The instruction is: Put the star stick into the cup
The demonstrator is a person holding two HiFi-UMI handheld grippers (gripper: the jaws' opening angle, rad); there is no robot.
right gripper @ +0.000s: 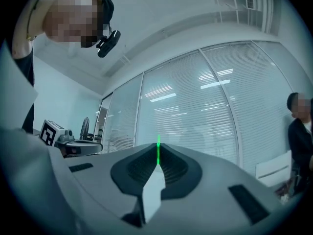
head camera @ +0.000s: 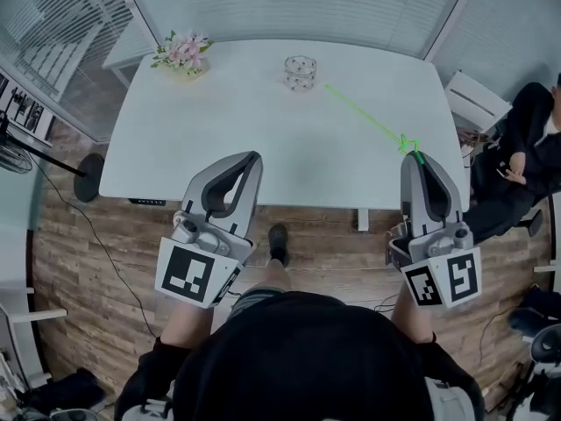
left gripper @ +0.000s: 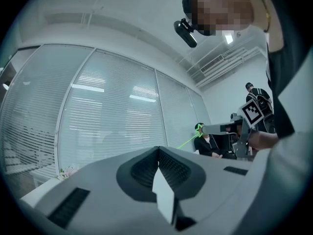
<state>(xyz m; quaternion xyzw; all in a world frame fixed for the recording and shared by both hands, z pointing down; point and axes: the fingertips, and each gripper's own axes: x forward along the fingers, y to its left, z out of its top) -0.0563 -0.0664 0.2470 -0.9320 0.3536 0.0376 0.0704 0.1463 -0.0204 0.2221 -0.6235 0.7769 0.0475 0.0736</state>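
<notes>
Star stick point(head camera: 368, 117): a thin green rod with a star outline at one end, held in the right gripper point(head camera: 417, 158), whose jaws are pressed together on it close to the star. In the right gripper view the rod rises as a bright green line from the seam between the two pads. The grip sits at the star end, probably so that the plain end stays free to enter the cup point(head camera: 300, 72) first. The rod slants from the gripper toward the cup, and its free tip lies just short of the cup, on the cup's right and on the side nearer the person. Whether that tip touches the table point(head camera: 263, 156) cannot be told.

Cup: a small clear vessel, upright, on the far part of the table, with nothing in it that these views show. A pot of pink flowers point(head camera: 182, 53) stands well to the cup's left, apart from the stick's line.

Left gripper point(head camera: 250, 160): jaws closed on nothing, the pads meeting with no thing between them. It hangs well nearer the person than the cup and to the cup's left, taking no part in the carry; it appears parked clear of the stick's path.

Judgement: the stick is gripped and aimed, but not yet in the cup. The next move calls for raising the free tip over the rim and lowering it in.
</notes>
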